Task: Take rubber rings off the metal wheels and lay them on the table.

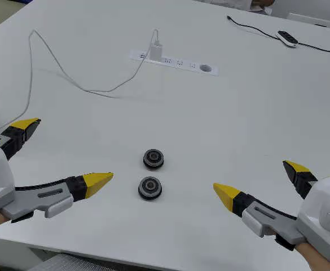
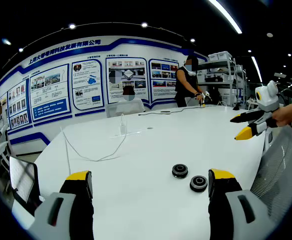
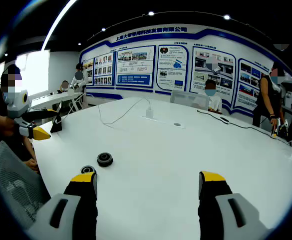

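Yellow-tipped jaws gape wide, empty, on left gripper (image 1: 69, 151) and right gripper (image 1: 254, 176).

Your left gripper (image 1: 71, 149), lower left of frame: white rounded housing, grey jaw arms with a slot, black sections, yellow pointed tips. Your right gripper (image 1: 254, 176), lower right: same build, small teal light on the housing at the frame's edge.

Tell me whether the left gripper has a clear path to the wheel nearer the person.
Probably yes. The left gripper is open, the nearer wheel lies on bare table just beyond its jaws, and the other wheel sits farther back, not between.
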`<state>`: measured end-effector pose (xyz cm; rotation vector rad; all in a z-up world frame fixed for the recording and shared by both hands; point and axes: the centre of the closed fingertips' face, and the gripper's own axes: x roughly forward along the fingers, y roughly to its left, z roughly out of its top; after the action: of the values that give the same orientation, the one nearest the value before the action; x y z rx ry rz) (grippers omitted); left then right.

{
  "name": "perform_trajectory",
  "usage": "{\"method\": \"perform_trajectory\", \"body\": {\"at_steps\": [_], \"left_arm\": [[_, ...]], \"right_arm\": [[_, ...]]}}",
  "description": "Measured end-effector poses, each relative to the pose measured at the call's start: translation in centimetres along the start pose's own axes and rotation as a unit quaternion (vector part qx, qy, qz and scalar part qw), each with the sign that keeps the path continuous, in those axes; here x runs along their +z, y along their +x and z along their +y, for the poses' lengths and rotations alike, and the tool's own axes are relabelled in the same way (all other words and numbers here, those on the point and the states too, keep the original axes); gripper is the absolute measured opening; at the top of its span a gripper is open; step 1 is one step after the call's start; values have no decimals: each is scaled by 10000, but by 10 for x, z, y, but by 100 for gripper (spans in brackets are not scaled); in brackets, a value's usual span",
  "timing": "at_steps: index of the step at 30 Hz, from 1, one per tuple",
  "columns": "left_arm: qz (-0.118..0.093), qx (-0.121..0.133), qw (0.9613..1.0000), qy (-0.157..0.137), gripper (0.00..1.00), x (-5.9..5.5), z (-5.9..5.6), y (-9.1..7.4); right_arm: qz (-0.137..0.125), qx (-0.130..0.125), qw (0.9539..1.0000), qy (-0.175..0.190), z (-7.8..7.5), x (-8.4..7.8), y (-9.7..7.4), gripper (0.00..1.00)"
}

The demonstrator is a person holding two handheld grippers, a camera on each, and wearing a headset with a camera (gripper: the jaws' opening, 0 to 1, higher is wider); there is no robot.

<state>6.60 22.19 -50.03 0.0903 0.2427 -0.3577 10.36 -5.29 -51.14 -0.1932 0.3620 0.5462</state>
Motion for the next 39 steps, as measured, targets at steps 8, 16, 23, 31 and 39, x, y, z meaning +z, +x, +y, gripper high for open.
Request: {"method": "perform_trajectory", "body": {"at_steps": [8, 16, 23, 31, 39], "left_arm": [[7, -4, 10000, -13, 98, 1, 1, -1], [34, -58, 10000, 14, 97, 2, -2, 0], [97, -129, 9999, 46, 97, -1, -5, 0], [129, -175, 9997, 61, 96, -1, -6, 2], [128, -230, 9996, 118, 96, 2, -6, 3]], "right_arm": [[-78, -46, 9999, 56, -3, 4, -2, 83], [-91, -59, 9999, 88, -4, 6, -4, 81], [-106, -30, 9998, 149, -2, 8, -5, 81], [-93, 10, 9997, 220, -1, 7, -5, 79], [-11, 82, 9995, 306, 2, 3, -3, 76]]}}
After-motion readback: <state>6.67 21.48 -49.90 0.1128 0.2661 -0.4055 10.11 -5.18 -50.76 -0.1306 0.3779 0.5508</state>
